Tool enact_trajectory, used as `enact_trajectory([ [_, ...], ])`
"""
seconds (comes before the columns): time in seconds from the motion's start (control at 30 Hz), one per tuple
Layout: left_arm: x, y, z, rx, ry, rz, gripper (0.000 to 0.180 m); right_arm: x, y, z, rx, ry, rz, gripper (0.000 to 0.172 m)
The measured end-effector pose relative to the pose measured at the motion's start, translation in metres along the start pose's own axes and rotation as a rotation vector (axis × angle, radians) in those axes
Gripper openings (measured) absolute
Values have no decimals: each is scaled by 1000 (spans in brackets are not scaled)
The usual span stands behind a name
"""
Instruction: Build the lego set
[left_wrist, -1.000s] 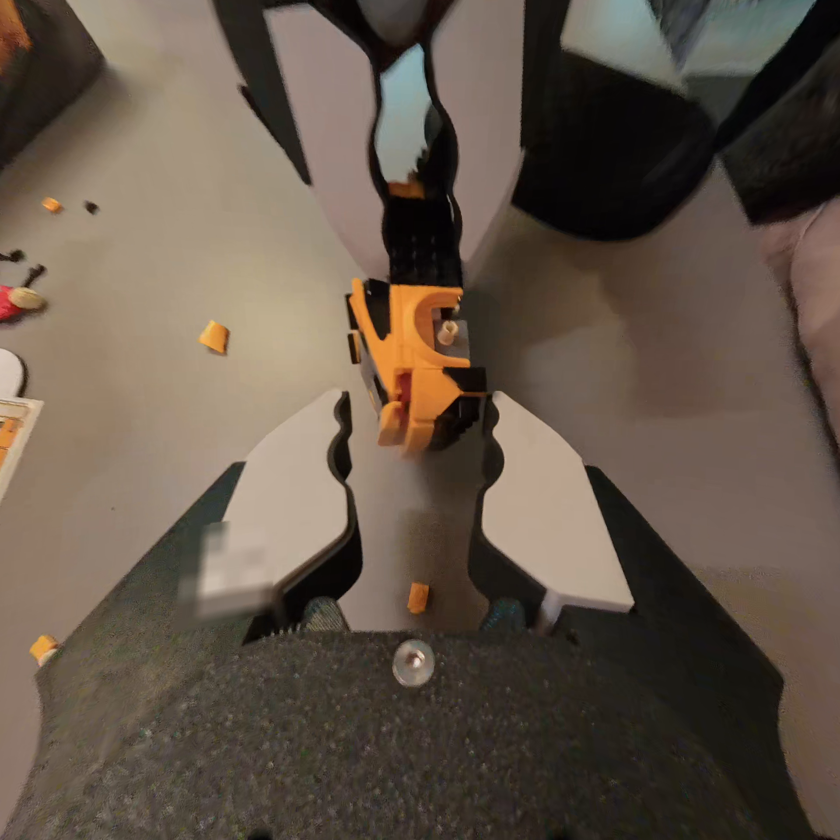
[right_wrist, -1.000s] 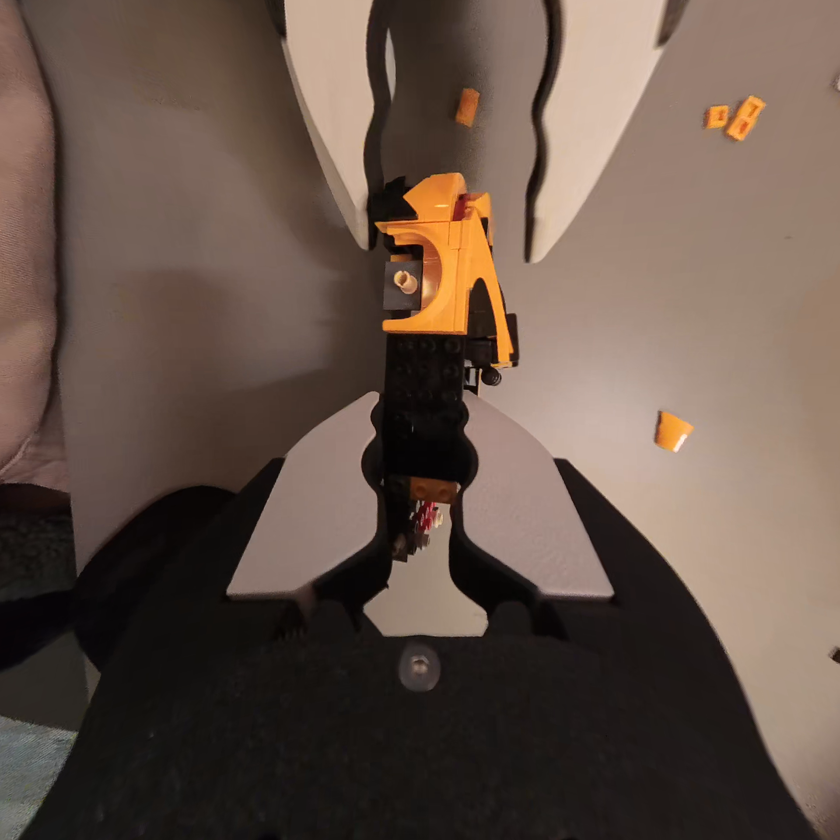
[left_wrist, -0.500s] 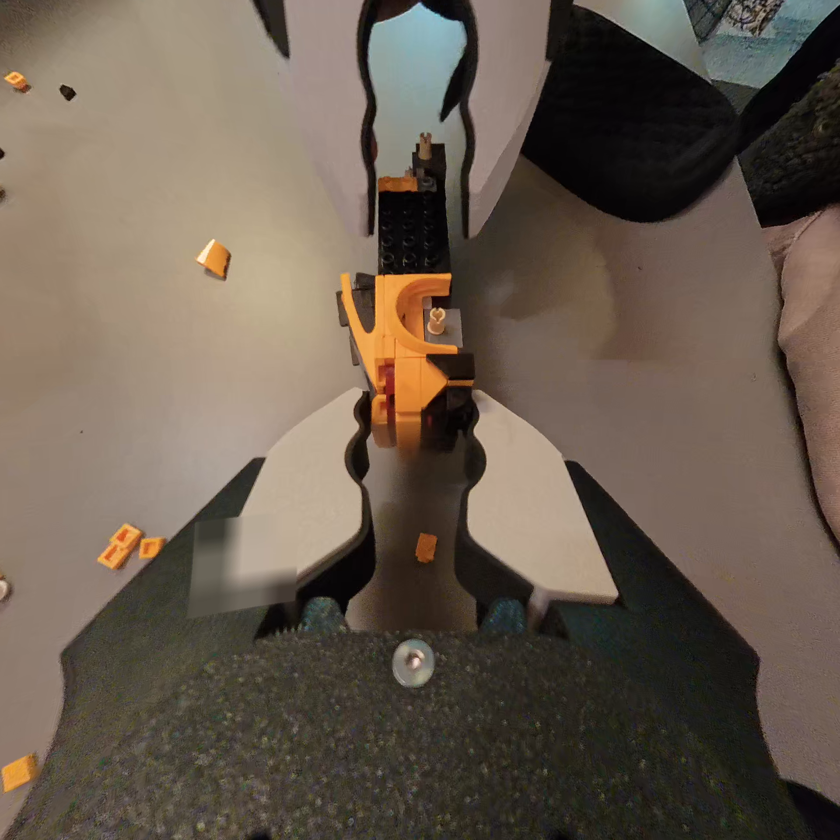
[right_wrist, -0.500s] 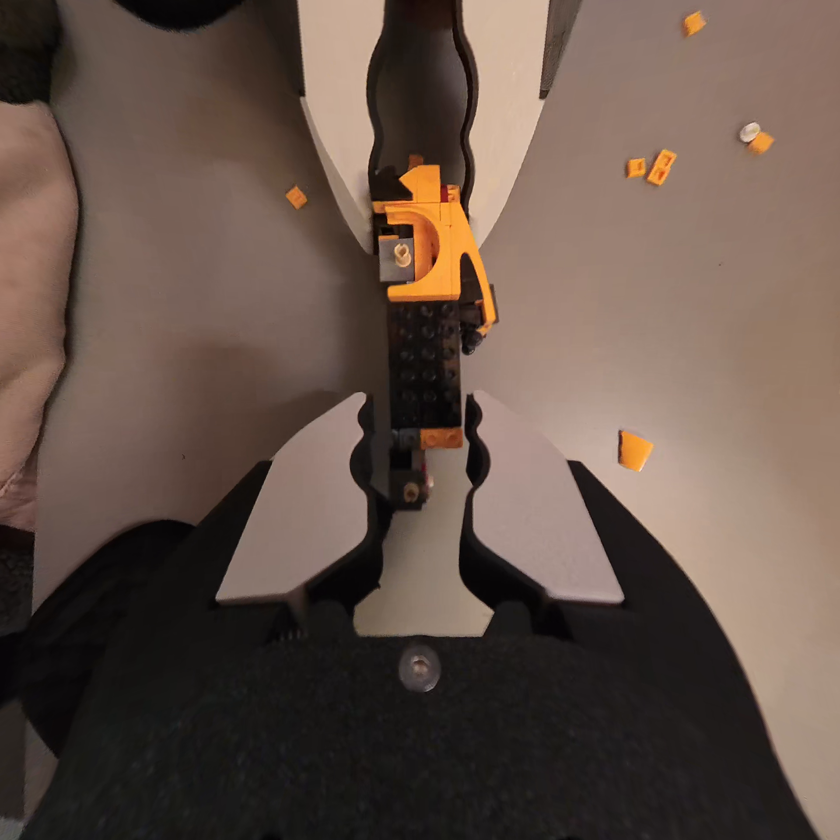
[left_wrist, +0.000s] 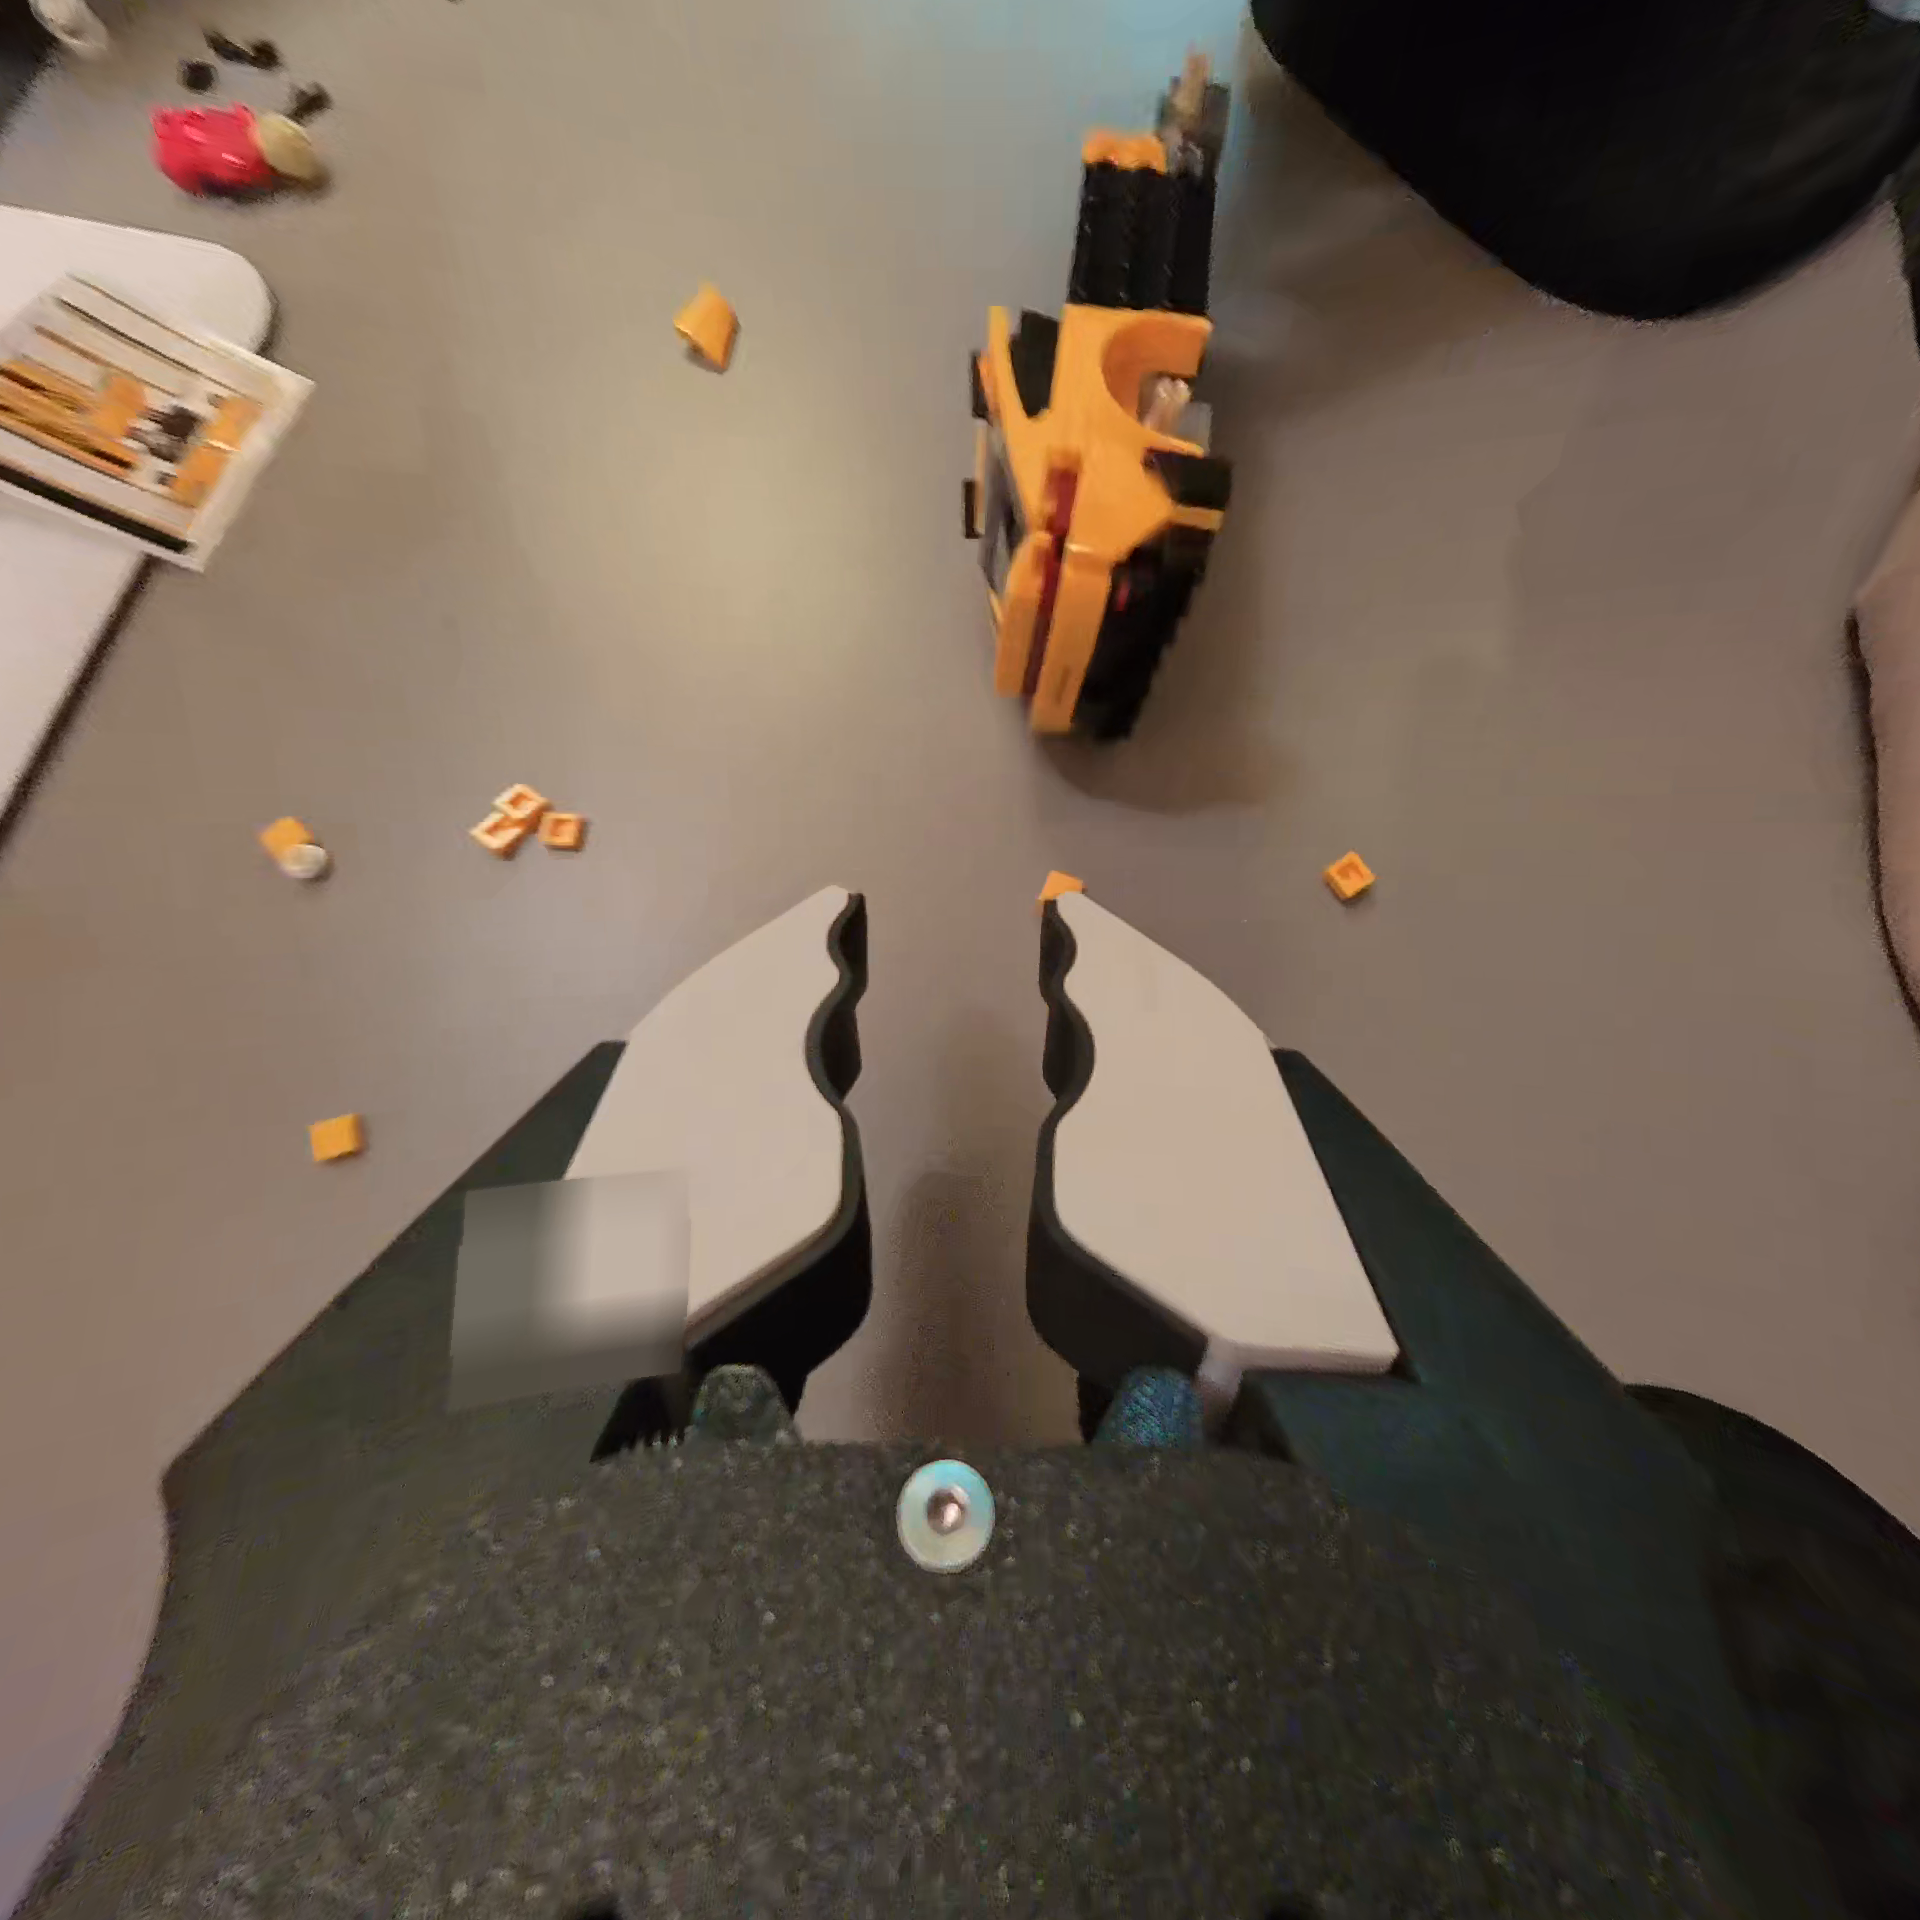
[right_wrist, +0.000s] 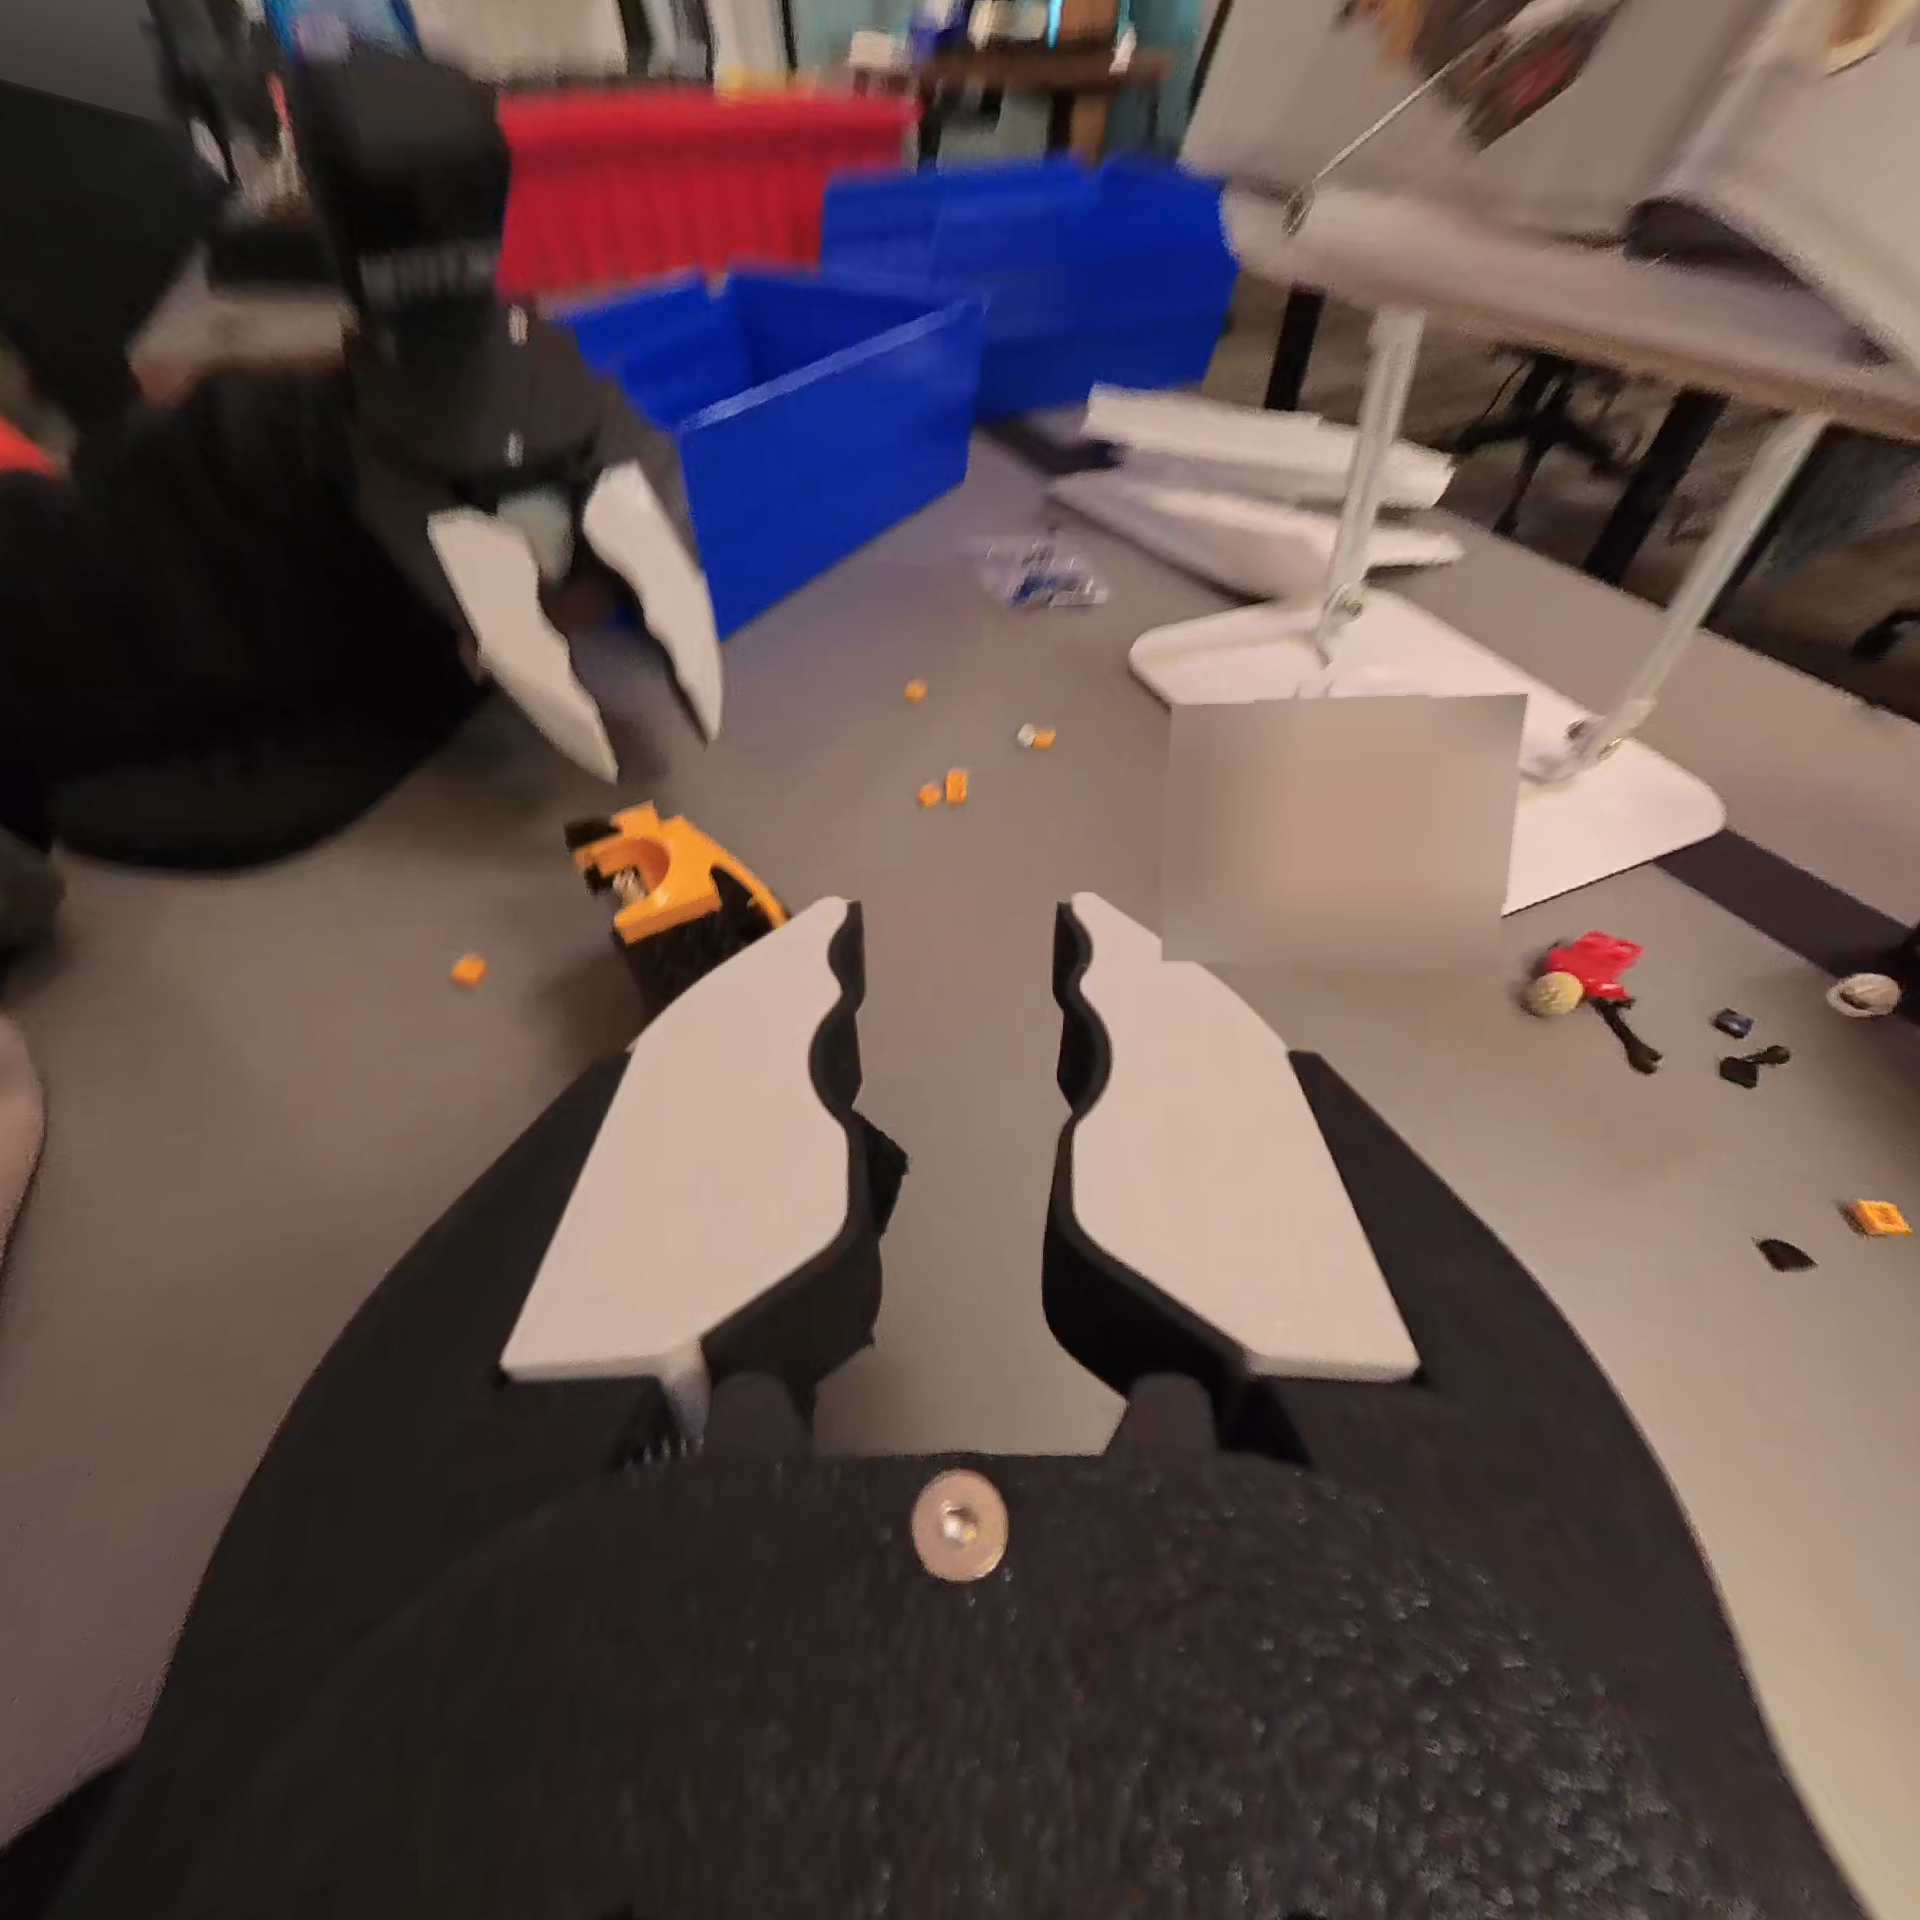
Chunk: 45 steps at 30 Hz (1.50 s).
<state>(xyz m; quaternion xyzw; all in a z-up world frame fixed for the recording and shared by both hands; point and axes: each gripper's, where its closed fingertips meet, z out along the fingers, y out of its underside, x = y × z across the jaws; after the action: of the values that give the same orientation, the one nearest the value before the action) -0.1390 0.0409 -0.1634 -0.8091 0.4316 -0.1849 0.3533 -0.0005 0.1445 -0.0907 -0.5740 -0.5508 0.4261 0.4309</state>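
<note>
An orange and black brick model (left_wrist: 1101, 468) lies on the grey table (left_wrist: 623, 582), ahead and to the right of my left gripper (left_wrist: 951, 904). The left gripper is open and empty, raised above the table, with a small orange piece (left_wrist: 1060, 885) on the table just past its right fingertip. My right gripper (right_wrist: 956, 914) is open and empty too. In the right wrist view the model (right_wrist: 675, 894) lies just left of my left finger, partly hidden by it, and the left gripper (right_wrist: 623, 717) hangs open above the model's far end.
Small orange pieces (left_wrist: 525, 821) are scattered on the table. A printed booklet (left_wrist: 125, 416) and a red piece (left_wrist: 208, 151) lie far left. Blue bins (right_wrist: 831, 416), a white lamp base (right_wrist: 1455, 727), a red figure (right_wrist: 1590, 966) and black bits (right_wrist: 1756, 1065) show in the right wrist view.
Both grippers held the model between them a second ago. The right let go first, then the left; both have pulled back and up, and the model now lies on the table.
</note>
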Motion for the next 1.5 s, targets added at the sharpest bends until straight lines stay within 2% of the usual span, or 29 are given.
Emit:
enact_trajectory([
  [0.07,10,6,9,-33,47,9,30,7,-3,-1,72,18,39,33],
  [0.27,24,21,30,-136,112,30,23,12,2,-3,81,27,68,30],
  [0.6,24,17,34,-120,99,61,8,5,12,1,48,5,51,28],
  [0.83,24,-35,8,160,42,137,8,-3,11,4,38,-5,5,25],
  [1.03,32,-70,-5,286,-2,206,8,-10,9,5,39,-16,-27,21],
  [1.2,34,-89,-1,323,-44,193,7,-19,6,6,46,-37,-52,17],
  [1.5,36,-114,28,271,-42,161,8,-29,7,9,39,-55,-82,14],
])
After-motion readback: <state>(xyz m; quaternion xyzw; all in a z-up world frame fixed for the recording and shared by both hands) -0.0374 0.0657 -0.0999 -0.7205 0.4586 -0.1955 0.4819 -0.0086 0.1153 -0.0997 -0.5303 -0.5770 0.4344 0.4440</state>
